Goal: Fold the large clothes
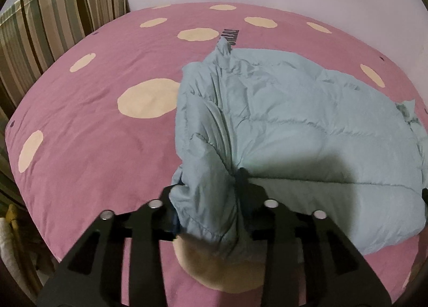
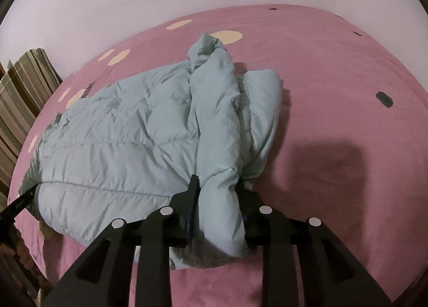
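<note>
- Light blue quilted jacket (image 1: 307, 120) lies on the bed (image 1: 93, 146), centre to right of the left wrist frame, centre to left of the right wrist frame (image 2: 120, 141). Pink cover with cream dots; striped pillows (image 1: 53, 21) at upper left.
- Left tool (image 1: 211, 200): a bunched fold of jacket sits between the fingers at lower centre. The gap is moderate, and I cannot tell whether the pads press on the cloth.
- Right tool (image 2: 218, 200): narrow gap with a rolled sleeve or edge filling it, the cloth pinched in between the fingers; I read that as a grip.
- Handling, my judgement: light, puffy, soft, no stiffness; the smooth shell is probably slippery and springs back after folding.
- Best hold: the hem or a seam, where the padding is thin, rather than mid-panel.
</note>
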`<state>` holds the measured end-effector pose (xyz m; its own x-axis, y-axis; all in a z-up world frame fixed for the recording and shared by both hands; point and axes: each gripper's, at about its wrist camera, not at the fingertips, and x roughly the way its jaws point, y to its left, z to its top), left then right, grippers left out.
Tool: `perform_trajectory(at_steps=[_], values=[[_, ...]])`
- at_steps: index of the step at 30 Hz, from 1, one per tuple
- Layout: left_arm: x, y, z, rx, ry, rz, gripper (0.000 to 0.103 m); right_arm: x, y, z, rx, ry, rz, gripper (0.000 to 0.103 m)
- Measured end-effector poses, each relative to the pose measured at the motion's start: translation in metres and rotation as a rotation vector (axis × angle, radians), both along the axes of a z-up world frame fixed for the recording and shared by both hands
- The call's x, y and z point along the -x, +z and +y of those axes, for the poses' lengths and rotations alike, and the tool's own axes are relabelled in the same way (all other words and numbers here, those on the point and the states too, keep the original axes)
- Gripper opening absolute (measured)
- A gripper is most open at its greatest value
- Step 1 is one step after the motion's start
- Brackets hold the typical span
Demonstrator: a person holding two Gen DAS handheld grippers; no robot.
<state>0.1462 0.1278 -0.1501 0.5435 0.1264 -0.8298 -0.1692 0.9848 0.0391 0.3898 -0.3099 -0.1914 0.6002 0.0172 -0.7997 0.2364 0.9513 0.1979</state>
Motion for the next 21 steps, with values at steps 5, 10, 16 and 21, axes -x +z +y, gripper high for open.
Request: perform_trajectory(at_steps=[5,10,16,21], values=[[0.003,0.000,0.016,-0.011,0.025,0.006,0.062,-0.031,0.002,-0.014,0.013,-0.018,-0.003,0.036],[0.008,0.001,0.030,0.009,0.051,0.006,0.067,-0.056,0.005,-0.034,0.010,-0.047,-0.018,0.041],[0.015,0.019,0.036,0.008,0.063,-0.017,0.068,-0.078,0.018,-0.046,0.056,-0.084,-0.054,0.041],[0.012,0.049,0.036,0.005,0.037,-0.058,0.077,-0.109,0.037,-0.028,0.073,-0.042,-0.090,0.041]])
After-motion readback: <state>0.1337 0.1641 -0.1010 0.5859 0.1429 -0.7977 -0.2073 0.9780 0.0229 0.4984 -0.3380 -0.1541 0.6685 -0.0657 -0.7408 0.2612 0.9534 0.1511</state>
